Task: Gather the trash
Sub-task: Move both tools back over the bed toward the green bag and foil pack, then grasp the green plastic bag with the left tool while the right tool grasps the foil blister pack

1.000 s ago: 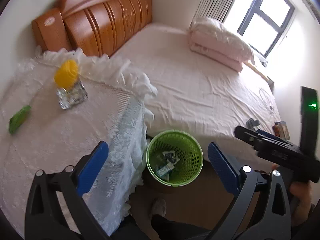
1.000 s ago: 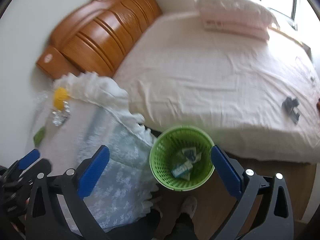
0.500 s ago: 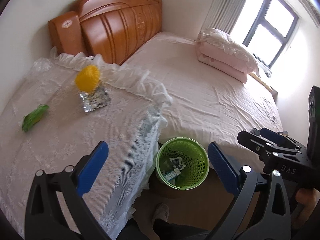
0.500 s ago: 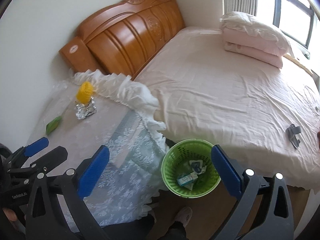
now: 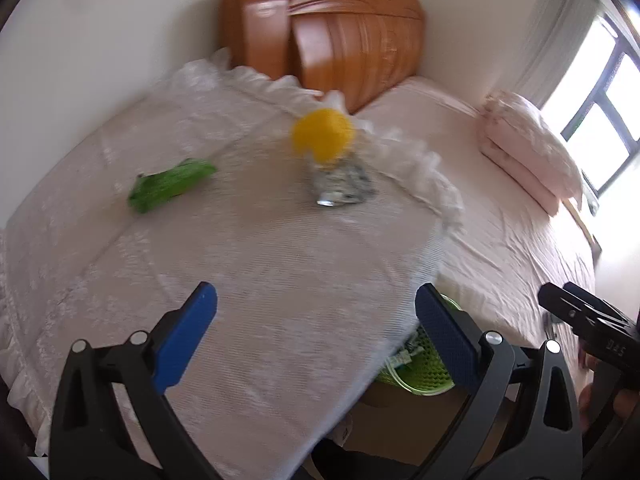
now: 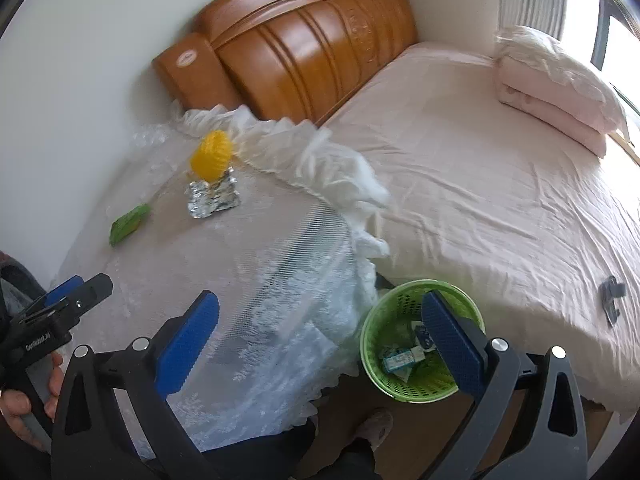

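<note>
A green wrapper [image 5: 170, 186] [image 6: 129, 225], a crumpled silver foil piece [image 5: 340, 188] [image 6: 213, 199] and a yellow ball-like object [image 5: 322, 134] [image 6: 211, 159] lie on the lace-covered table [image 5: 260, 280] [image 6: 240, 264]. A green mesh bin [image 6: 416, 340] [image 5: 424, 368] with some trash inside stands on the floor between table and bed. My left gripper [image 5: 316, 336] is open and empty above the table's near part. My right gripper [image 6: 320, 340] is open and empty above the table edge and the bin. Each gripper shows at the edge of the other's view.
A bed [image 6: 480, 168] with pink sheet and folded pink bedding [image 6: 556, 84] fills the right. A wooden headboard [image 6: 304, 48] stands against the back wall. A small grey object [image 6: 611, 298] lies on the bed. A slippered foot [image 6: 374, 426] is below the bin.
The left gripper has swung left, from over the bin to over the table, bringing the wrapper, foil and yellow object closer. The right gripper shifted slightly left. Both stayed open.
</note>
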